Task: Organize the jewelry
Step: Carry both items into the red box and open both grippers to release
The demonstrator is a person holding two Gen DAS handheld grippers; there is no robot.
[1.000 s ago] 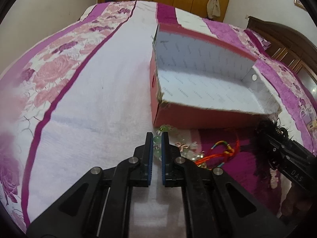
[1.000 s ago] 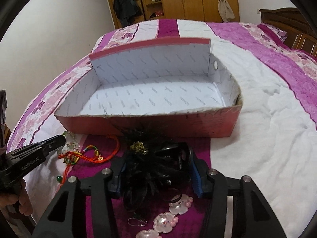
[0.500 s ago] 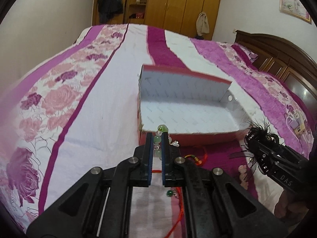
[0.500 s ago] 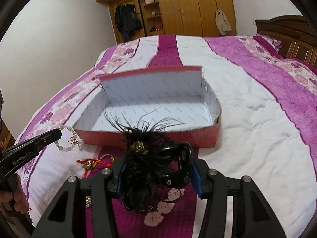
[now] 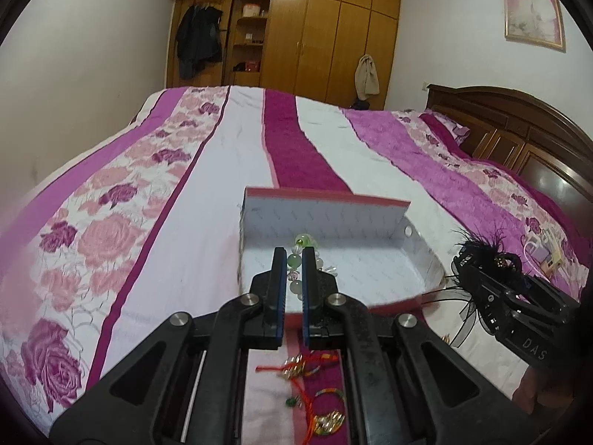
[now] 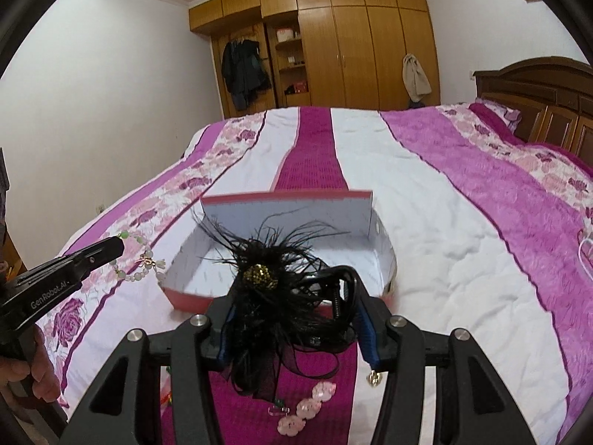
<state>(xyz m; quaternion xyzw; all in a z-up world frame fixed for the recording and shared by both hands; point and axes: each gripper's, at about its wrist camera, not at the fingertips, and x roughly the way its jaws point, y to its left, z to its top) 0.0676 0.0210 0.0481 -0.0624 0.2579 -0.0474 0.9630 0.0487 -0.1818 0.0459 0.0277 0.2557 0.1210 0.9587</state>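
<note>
My left gripper [image 5: 293, 259] is shut on a green and clear bead bracelet [image 5: 294, 259], held in the air near the front left of an open red box [image 5: 326, 200] with a white lining. The bracelet hangs from the same gripper in the right wrist view [image 6: 139, 259]. My right gripper [image 6: 292, 311] is shut on a black feather hair clip [image 6: 274, 289] with a gold centre, held above the bed in front of the box [image 6: 289, 200]. The clip also shows at the right of the left wrist view [image 5: 485, 256].
Red and orange string bracelets [image 5: 315, 367] lie on the bedspread below my left gripper. Pink flower pieces [image 6: 307, 404] and a small gold charm [image 6: 374, 377] lie below my right gripper. A wooden headboard [image 5: 519, 126] is at the right, a wardrobe behind.
Both grippers have risen well above the bed, lifting the bead bracelet and the feather clip off the bedspread. The box now looks smaller and farther below.
</note>
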